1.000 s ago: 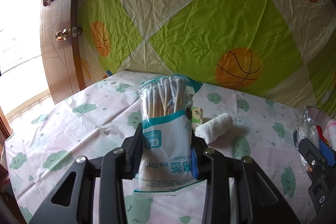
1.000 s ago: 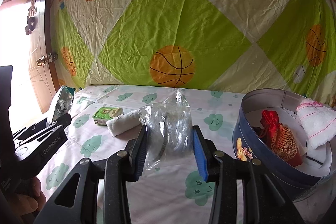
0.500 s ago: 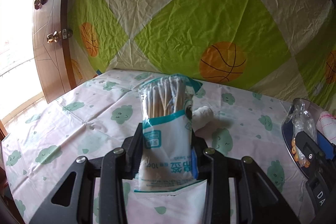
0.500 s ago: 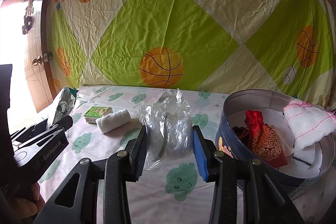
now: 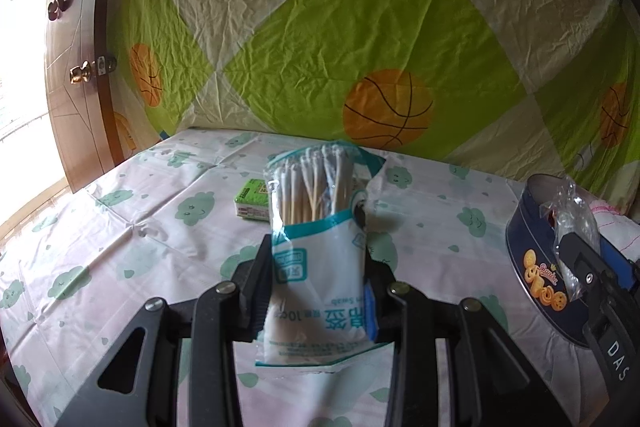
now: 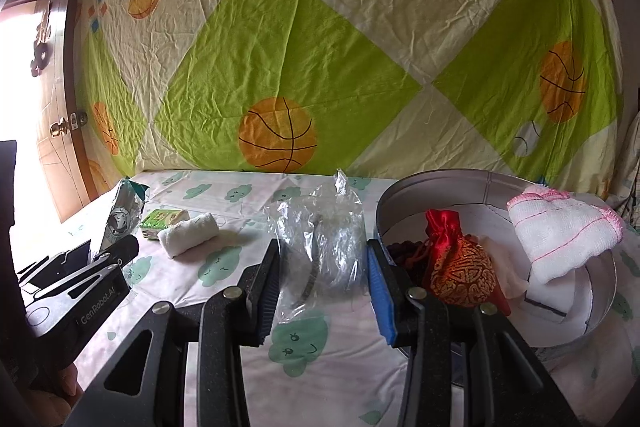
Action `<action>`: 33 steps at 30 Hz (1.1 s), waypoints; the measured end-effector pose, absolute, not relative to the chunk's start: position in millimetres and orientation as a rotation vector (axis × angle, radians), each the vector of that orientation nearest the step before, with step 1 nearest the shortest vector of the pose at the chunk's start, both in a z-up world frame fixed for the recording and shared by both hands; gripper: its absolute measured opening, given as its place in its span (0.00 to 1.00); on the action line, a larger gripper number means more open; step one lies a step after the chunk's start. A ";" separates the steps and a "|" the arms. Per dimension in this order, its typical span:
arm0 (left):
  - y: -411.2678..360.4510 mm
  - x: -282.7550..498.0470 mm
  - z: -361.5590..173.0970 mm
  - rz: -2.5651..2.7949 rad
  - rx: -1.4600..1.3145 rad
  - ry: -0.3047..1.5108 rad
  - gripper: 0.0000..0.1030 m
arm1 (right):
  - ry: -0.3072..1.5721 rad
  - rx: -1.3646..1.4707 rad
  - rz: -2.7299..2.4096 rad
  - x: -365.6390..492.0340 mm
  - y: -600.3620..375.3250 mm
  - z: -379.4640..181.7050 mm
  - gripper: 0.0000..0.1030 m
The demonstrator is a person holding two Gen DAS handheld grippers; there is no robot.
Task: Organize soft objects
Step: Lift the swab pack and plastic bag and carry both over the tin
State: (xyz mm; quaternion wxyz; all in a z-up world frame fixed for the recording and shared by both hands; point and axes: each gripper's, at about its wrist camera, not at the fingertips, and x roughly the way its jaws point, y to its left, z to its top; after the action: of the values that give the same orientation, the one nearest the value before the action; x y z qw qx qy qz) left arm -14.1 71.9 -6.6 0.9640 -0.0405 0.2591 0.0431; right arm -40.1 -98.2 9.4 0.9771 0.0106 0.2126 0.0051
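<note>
My left gripper (image 5: 318, 263) is shut on a white and teal pack of cotton swabs (image 5: 316, 239), held upright above the table. My right gripper (image 6: 322, 271) is shut on a crumpled clear plastic bag (image 6: 320, 239), just left of the round blue tin (image 6: 592, 311). The tin holds a red and gold pouch (image 6: 460, 267) and a white cloth with pink trim (image 6: 560, 227). The tin (image 5: 536, 267) and the right gripper with its bag (image 5: 572, 223) also show at the right of the left wrist view.
A rolled white towel (image 6: 188, 235) and a small green packet (image 6: 162, 221) lie on the cloud-print tablecloth (image 6: 300, 347) at the left. The packet also shows in the left wrist view (image 5: 252, 197). A basketball-print sheet (image 6: 320, 47) hangs behind. A wooden door (image 5: 76, 67) stands left.
Both grippers have moved right toward the tin, each still holding its item. The tin now looms larger in both views and the towel has slid out of the left wrist view.
</note>
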 end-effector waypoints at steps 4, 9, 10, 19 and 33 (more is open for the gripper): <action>59.6 -17.0 -4.4 0.063 -0.081 0.524 0.34 | 0.417 0.024 0.001 -43.5 -107.9 11.9 0.42; 39.4 -20.8 1.2 0.032 -0.062 0.514 0.34 | 0.383 0.022 -0.026 -50.3 -123.2 18.0 0.42; 35.3 -21.6 2.5 0.024 -0.059 0.513 0.34 | 0.379 0.023 -0.030 -51.2 -126.7 19.0 0.42; -5.8 -26.5 14.8 -0.038 -0.028 0.490 0.34 | 0.360 0.042 -0.079 -57.3 -164.1 26.4 0.42; -59.8 -26.4 26.0 -0.130 -0.012 0.481 0.34 | 0.359 0.054 -0.155 -60.2 -217.2 31.2 0.42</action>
State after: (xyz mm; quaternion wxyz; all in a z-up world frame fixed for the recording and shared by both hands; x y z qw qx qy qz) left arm -26.4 -59.8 26.0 0.9691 -0.0057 0.2382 -0.0645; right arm -60.2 -217.2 31.2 0.9806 0.0271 0.1783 -0.0768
